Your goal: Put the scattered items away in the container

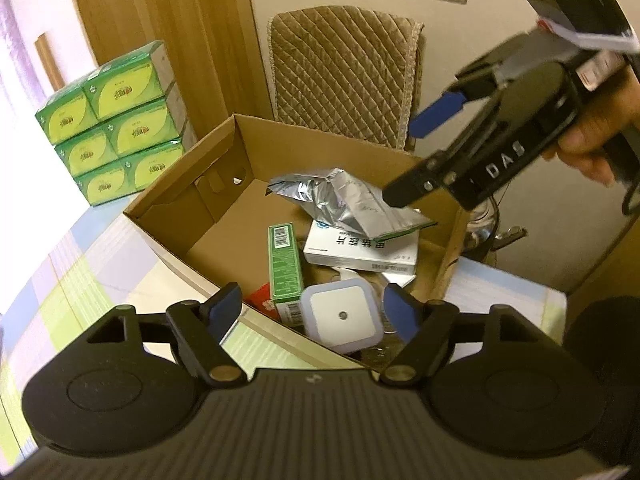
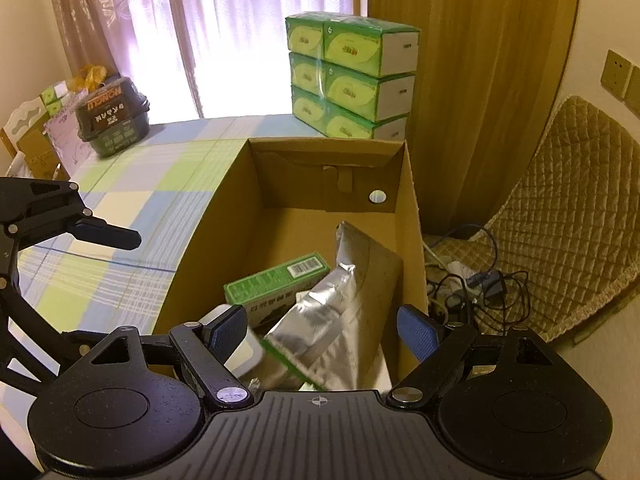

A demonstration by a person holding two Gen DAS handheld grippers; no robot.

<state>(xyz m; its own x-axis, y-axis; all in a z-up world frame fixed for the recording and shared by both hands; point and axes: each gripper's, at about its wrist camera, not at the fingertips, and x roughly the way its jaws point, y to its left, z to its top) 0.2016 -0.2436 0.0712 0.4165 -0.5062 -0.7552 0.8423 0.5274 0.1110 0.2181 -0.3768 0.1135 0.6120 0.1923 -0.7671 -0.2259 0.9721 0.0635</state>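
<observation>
Container: the cardboard box [image 2: 408, 208] stands on the checked bench [image 2: 132, 208], filling the middle of both views, open at the top.
Contents: a crumpled silver foil pouch [image 1: 344, 204] lies on top, leaning toward the right wall in the right wrist view; under it a white medicine box [image 1: 360, 252], a green carton [image 1: 284, 264] and a white square night light [image 1: 343, 316] near the lower rim.
Left hand-held gripper [image 1: 312, 316]: fingers spread apart, nothing between them, at lower centre of its view just above the near rim, the night light showing in the gap.
Right hand-held gripper [image 2: 324, 332]: fingers apart and empty, poised over the box with the pouch directly below and ahead.
Handling, pouch: judged light, soft and slippery; it will crumple, so a flat sealed edge is the better hold.
Handling, cartons: light and stiff; grip across the narrow faces.
Handling, night light: hard smooth plastic, likely slick; take it by opposite sides.
Bench: no loose item shows on the visible cloth, so the tidying looks nearly done.
Background: stacked green tissue packs [image 2: 352, 76] upper centre, well apart from the box.
</observation>
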